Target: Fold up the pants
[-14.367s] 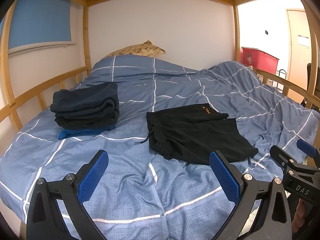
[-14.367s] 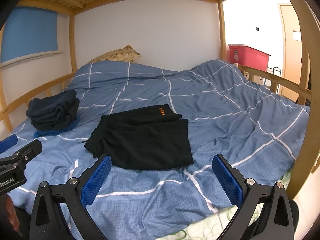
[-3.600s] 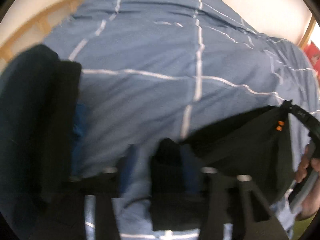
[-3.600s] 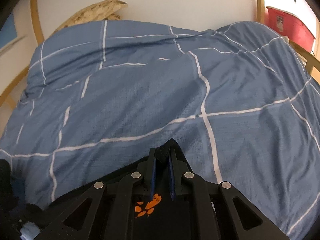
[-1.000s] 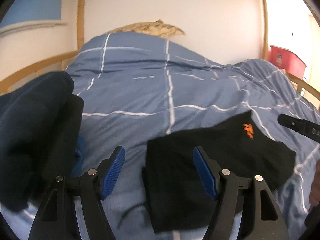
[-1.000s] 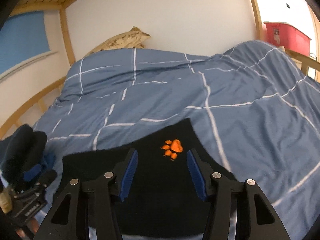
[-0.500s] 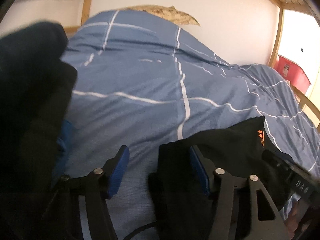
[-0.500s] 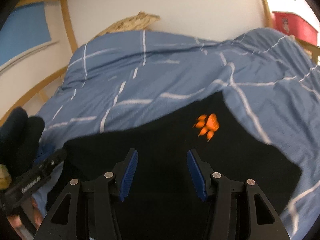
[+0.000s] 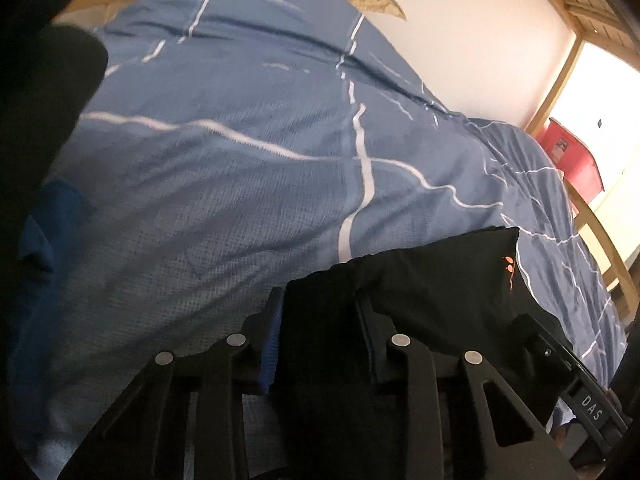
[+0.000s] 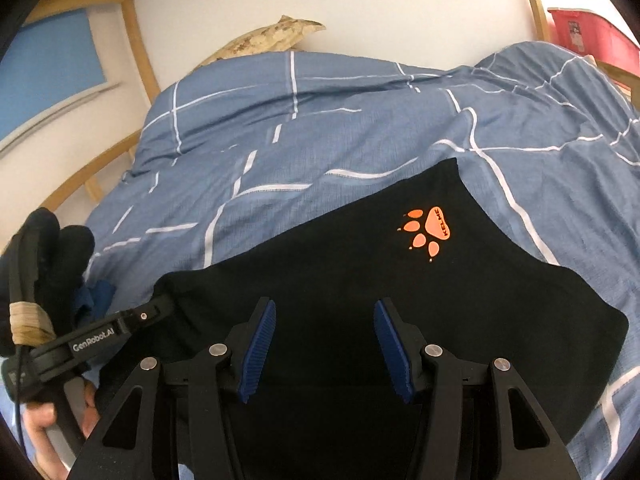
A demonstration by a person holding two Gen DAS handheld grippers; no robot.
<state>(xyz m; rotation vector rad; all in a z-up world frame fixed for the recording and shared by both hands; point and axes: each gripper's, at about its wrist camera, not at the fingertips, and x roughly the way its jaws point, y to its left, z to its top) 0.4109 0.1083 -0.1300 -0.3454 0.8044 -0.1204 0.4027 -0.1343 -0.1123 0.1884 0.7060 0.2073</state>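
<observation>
The black shorts [image 10: 360, 280] with an orange paw logo [image 10: 428, 232] lie folded on the blue checked duvet [image 10: 320, 120]. My left gripper [image 9: 320, 308] is shut on the left edge of the shorts [image 9: 440, 280], a thick fold of black cloth between its blue pads. In the right wrist view the left gripper [image 10: 160, 310] bites the shorts' left corner. My right gripper [image 10: 325, 316] is open just above the middle of the shorts, holding nothing.
A stack of folded dark clothes [image 9: 40, 100] with a blue garment [image 9: 52, 216] beneath sits at the left. A patterned pillow [image 10: 272, 36] lies at the head of the bed. A wooden bed rail [image 9: 600, 236] and a red bin [image 9: 572, 156] are at the right.
My left gripper has closed on the shorts' left edge. My right gripper stays open and has dropped lower over the shorts.
</observation>
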